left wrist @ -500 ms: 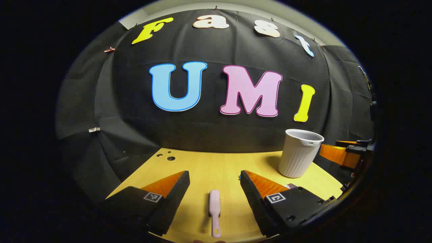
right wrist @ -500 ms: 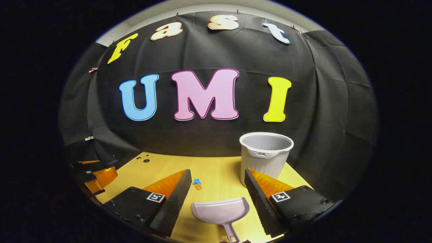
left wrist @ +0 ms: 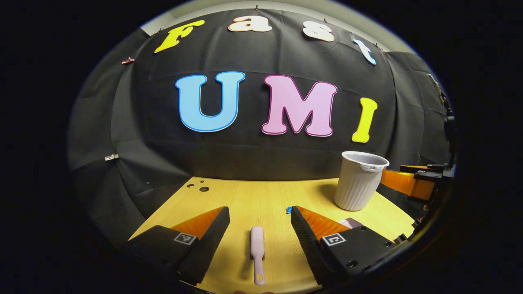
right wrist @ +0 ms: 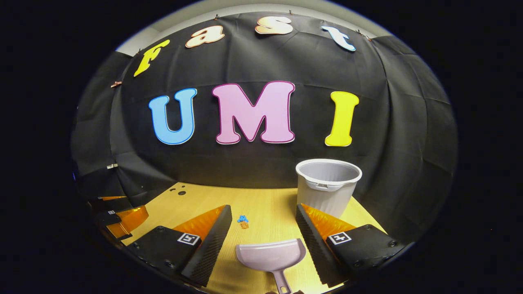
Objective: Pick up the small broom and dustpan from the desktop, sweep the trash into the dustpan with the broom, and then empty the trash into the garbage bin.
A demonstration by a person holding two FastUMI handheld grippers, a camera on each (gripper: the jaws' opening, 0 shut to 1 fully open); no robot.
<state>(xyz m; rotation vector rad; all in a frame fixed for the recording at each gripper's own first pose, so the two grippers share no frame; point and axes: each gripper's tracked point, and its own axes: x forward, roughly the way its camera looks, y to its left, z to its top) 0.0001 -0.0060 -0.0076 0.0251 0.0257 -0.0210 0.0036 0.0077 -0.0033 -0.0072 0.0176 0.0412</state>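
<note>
Yellow wood desktop point(left wrist: 245, 196) fills the left gripper view, and the left gripper point(left wrist: 260, 214) hangs spread wide over the small pink broom point(left wrist: 258, 253), which lies flat between its fingers, touched by neither; the ribbed garbage bin point(left wrist: 358, 181) stands upright far right. Over to the right gripper view: the right gripper point(right wrist: 263, 212) is wide apart too, the dustpan point(right wrist: 271, 255) resting on the desk between its fingers, blue trash point(right wrist: 243, 221) just beyond, bin behind.

Matt wood-grain desk point(left wrist: 245, 196); smooth plastic dustpan point(right wrist: 271, 255) between the right tongs point(right wrist: 263, 218); ribbed plastic bin point(right wrist: 327, 192) beyond.
</note>
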